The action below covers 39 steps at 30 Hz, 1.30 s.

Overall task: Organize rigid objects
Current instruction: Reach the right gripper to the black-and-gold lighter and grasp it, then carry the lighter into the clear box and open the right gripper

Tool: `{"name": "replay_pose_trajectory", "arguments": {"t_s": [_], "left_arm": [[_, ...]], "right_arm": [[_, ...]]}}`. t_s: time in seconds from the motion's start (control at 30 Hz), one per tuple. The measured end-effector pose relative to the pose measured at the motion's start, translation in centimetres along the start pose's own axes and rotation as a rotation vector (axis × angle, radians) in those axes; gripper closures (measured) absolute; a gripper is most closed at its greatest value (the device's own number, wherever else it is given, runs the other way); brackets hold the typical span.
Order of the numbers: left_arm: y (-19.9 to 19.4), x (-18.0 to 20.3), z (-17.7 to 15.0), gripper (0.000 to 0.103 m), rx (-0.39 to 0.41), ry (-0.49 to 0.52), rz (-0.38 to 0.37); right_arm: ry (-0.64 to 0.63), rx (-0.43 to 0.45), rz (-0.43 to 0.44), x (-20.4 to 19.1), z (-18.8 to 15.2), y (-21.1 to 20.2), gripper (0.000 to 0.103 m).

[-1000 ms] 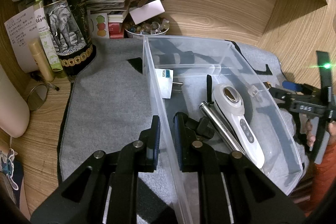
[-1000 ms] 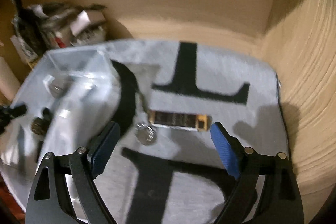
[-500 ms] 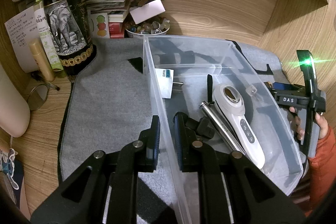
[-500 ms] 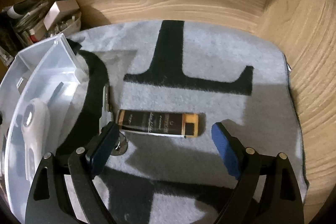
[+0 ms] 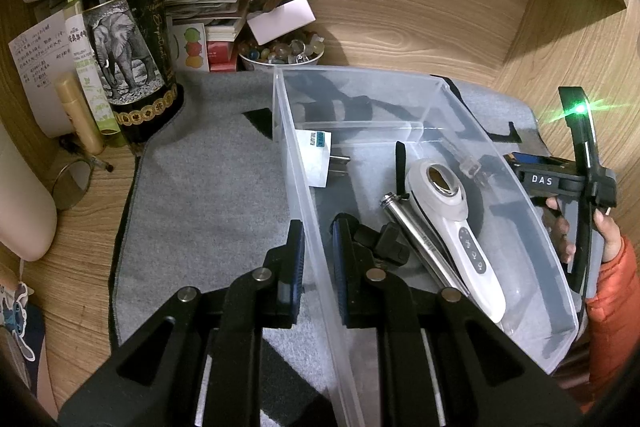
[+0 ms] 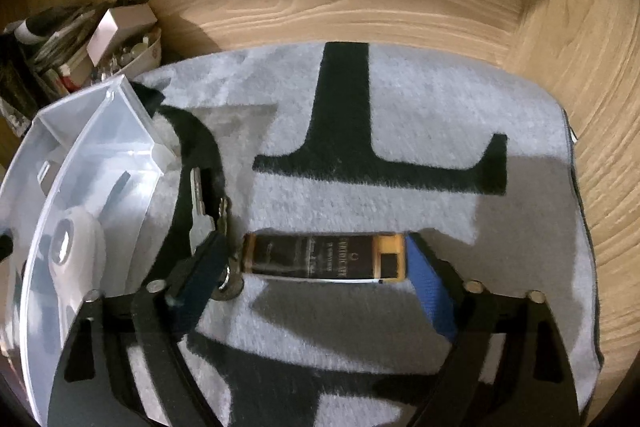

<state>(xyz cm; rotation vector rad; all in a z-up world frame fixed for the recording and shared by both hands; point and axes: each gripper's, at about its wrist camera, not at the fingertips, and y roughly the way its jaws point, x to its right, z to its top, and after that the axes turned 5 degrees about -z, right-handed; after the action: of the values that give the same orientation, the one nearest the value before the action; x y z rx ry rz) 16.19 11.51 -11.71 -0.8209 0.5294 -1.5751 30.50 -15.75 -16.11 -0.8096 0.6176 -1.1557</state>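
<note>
Left gripper [image 5: 316,259]: you hold it pitched down over the near left wall of the clear bin [image 5: 296,183]; its jaws are clamped on that wall, one pad outside, one inside; same hold and same place as a second ago.
Right gripper [image 6: 320,269]: you have it angled down at the grey mat [image 6: 460,99]; jaws wide apart and just been narrowing, one finger at each end of the dark box; whether the blue pads touch the box ends, cannot tell.
Right hand [image 5: 576,231]: seen in the left wrist view at the far right, beyond the bin's right wall, fingers wrapped round the handle, orange sleeve [image 5: 612,311] below it.
Dark box [image 6: 326,257]: lies flat on the mat, long side across your view, gold band at its right end, between the fingers.
Keys [image 6: 200,211]: on the mat just left of the box, by the left finger; near the bin's right wall.
Bin contents: white handheld device [image 5: 452,223], metal cylinder [image 5: 420,243], white plug [image 5: 318,157].
Change: a second ago the box lay farther off, beyond your fingertips; now the fingers bracket it; the right hand sits lower and nearer in the left view.
</note>
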Motion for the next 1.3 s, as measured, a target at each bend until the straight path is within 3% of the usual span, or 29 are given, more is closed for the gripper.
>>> {"name": "replay_pose_trajectory", "arguments": {"t_s": [0.17, 0.37, 0.6, 0.77, 0.97, 1.3], "left_arm": [[0.0, 0.0, 0.0, 0.09, 0.001, 0.001, 0.001], [0.0, 0.1, 0.0, 0.09, 0.001, -0.001, 0.001], [0.0, 0.0, 0.0, 0.09, 0.0, 0.001, 0.002], [0.0, 0.1, 0.0, 0.09, 0.001, 0.001, 0.003], [0.0, 0.1, 0.0, 0.09, 0.001, 0.002, 0.004], [0.1, 0.2, 0.0, 0.09, 0.002, 0.002, 0.004]], "right_arm": [[-0.007, 0.033, -0.037, -0.4, -0.3, -1.0, 0.023], [-0.04, 0.137, -0.046, -1.6, 0.0, -4.7, 0.023], [-0.117, 0.268, 0.041, -5.0, 0.7, -10.3, 0.023], [-0.195, 0.313, 0.106, -8.1, 0.7, -12.1, 0.023], [-0.288, 0.308, 0.172, -11.7, 0.1, -12.3, 0.023], [-0.416, 0.188, 0.235, -15.3, -1.5, -9.6, 0.023]]}}
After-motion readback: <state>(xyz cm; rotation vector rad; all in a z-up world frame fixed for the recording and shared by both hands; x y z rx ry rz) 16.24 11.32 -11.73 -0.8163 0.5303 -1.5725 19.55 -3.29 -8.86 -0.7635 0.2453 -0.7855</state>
